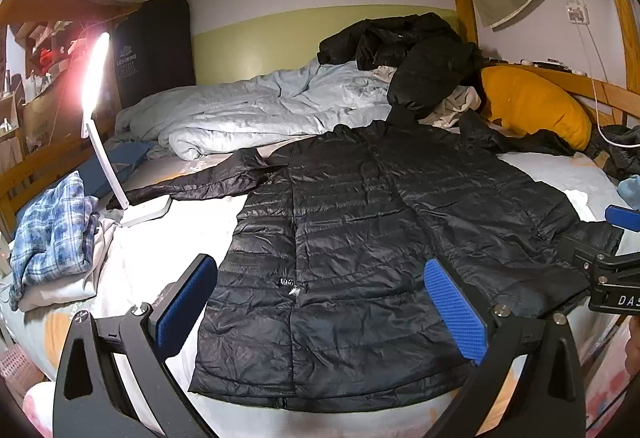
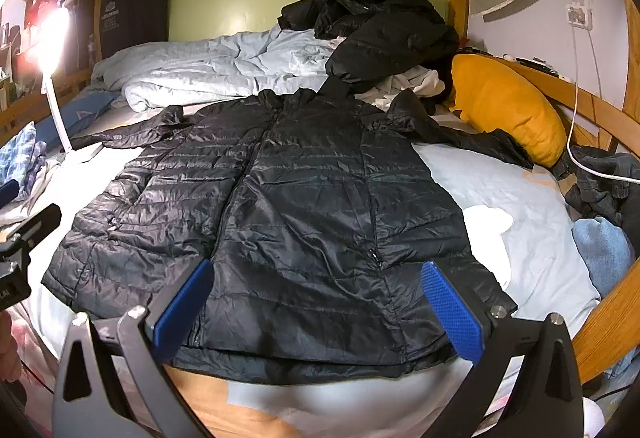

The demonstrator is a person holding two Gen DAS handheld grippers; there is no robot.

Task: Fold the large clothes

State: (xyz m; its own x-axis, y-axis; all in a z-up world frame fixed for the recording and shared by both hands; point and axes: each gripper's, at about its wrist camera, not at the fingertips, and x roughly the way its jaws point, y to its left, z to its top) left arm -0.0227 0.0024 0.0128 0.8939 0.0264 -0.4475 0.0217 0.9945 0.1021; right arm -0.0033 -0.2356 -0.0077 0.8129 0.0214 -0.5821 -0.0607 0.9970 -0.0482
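A black quilted puffer jacket [image 1: 352, 238] [image 2: 280, 198] lies spread flat, front up, on the bed, hem toward me and both sleeves stretched out sideways. My left gripper [image 1: 320, 302] hovers open above the hem, its blue pads [image 1: 456, 306] wide apart with nothing between them. Open too, my right gripper [image 2: 316, 302] hangs over the hem on the jacket's right half, holding nothing. The right gripper [image 1: 616, 270] shows at the right edge of the left wrist view; the left gripper's body [image 2: 16, 258] shows at the left edge of the right wrist view.
A lit white desk lamp [image 1: 120, 158] stands on the bed at left beside a blue plaid shirt [image 1: 52, 238]. Behind the jacket lie a rumpled pale blue duvet [image 1: 248, 110], a heap of black coats [image 1: 416, 54] and an orange pillow [image 1: 532, 102]. Wooden bed rails [image 2: 612, 318] border the right.
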